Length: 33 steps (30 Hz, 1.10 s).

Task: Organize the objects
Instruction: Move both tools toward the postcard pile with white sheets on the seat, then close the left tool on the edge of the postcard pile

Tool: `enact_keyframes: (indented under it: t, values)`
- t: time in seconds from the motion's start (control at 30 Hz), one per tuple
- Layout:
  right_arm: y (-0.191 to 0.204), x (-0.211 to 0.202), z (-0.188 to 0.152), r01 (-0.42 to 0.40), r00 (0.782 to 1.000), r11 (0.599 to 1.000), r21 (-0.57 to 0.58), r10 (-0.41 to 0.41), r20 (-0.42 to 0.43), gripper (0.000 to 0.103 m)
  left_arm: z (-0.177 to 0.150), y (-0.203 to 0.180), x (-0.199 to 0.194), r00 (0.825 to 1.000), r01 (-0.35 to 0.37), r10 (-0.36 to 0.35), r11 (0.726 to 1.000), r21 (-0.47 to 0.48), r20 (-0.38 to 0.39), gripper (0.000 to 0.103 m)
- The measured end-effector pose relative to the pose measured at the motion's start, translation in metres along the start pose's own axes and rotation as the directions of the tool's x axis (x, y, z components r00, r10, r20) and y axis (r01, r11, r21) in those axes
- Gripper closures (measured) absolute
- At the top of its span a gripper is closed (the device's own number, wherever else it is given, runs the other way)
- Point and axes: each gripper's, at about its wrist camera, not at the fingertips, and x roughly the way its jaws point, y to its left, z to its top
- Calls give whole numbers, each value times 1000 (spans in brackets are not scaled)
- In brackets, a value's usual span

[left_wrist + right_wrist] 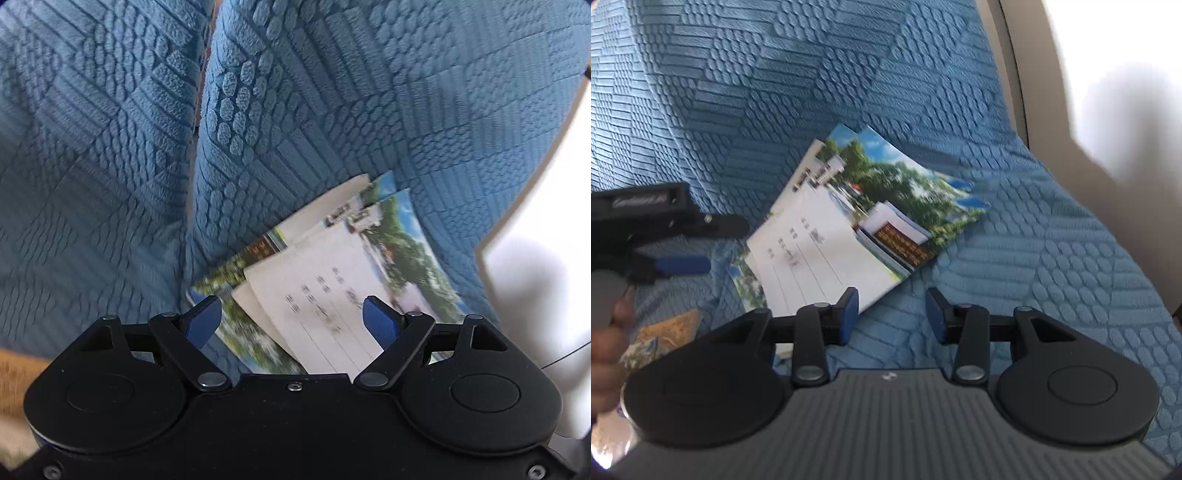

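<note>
Left claw (291, 314) open over glossy postcards (332, 266) on quilted blue cover (332, 92)

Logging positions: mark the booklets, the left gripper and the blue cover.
booklets (827, 254), right wrist view, white lined page.
left gripper (293, 317), left wrist view, midway between fingertips.
blue cover (1052, 258), right wrist view, bare textured fabric.
</note>
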Motion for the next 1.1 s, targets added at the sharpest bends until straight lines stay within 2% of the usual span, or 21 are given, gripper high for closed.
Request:
enact_keyframes:
  t: [0.1,0.17,0.3,0.5,0.57,0.83,0.97,1.1]
  values:
    - [-3,-3,0,6,1000,1000,-24,-6,3,63,9,11,17,1000,20,-20,1000,1,-24,24]
    - [-5,-3,0,-1,1000,1000,-30,1,3,63,12,14,25,999,34,-33,999,18,-36,35]
    - [-7,-2,1,-18,1000,1000,-17,19,8,60,16,16,34,997,61,-59,997,38,-43,41]
    - [3,5,-3,-54,999,996,-70,53,-7,60,20,11,49,998,40,-36,996,80,-59,46]
    - [5,5,-4,-58,998,995,-78,57,-6,60,21,9,50,997,52,-46,995,90,-64,56]
    - [8,9,-4,-72,997,996,-61,73,12,62,26,5,28,994,89,-82,990,109,-67,75]
    - [5,11,-3,-79,997,997,-23,79,17,62,25,-1,7,988,146,-137,979,139,-75,78]
    - [1,11,-5,-81,996,997,5,81,35,63,20,-10,-11,962,265,-254,958,109,-101,78]
